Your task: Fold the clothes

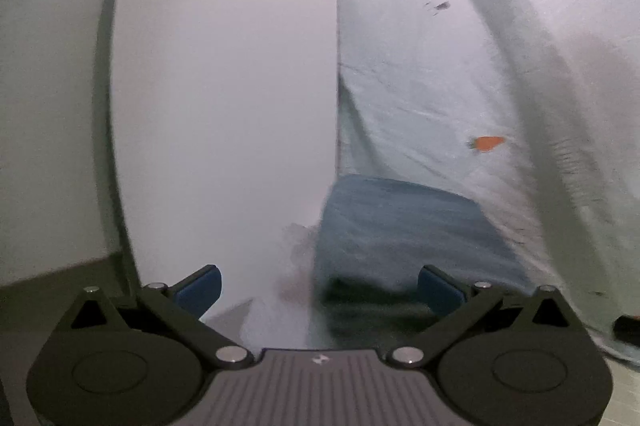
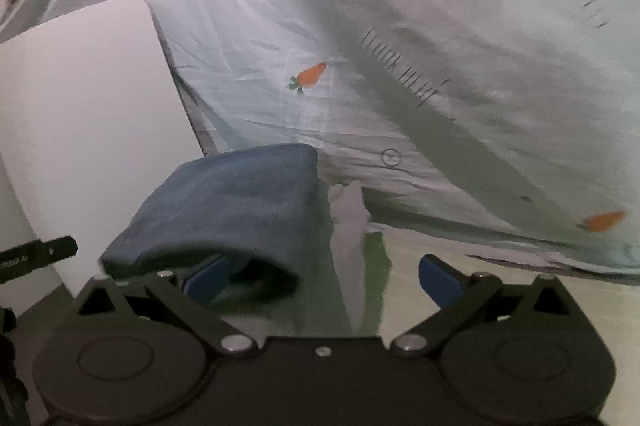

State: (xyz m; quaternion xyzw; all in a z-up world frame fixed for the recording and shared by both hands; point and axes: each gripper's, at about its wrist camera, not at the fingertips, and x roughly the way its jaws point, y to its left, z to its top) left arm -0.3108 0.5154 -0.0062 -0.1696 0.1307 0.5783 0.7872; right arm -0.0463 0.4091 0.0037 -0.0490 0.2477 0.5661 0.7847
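Blue folded cloth (image 2: pixel 236 202) sits just ahead of both grippers, left gripper (image 1: pixel 318 284) and right gripper (image 2: pixel 320 280), fingers spread wide, clamping nothing; looks parked against the white rounded board (image 1: pixel 224 106) and carrot-print sheet (image 2: pixel 400 26).

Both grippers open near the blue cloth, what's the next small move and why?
Probably close the right gripper on the folded blue fabric garment. Its jaws stand open, with the left blue finger pad tucked under the garment's rolled near edge. The left gripper is also open, the garment just ahead, so it could take the other side next.
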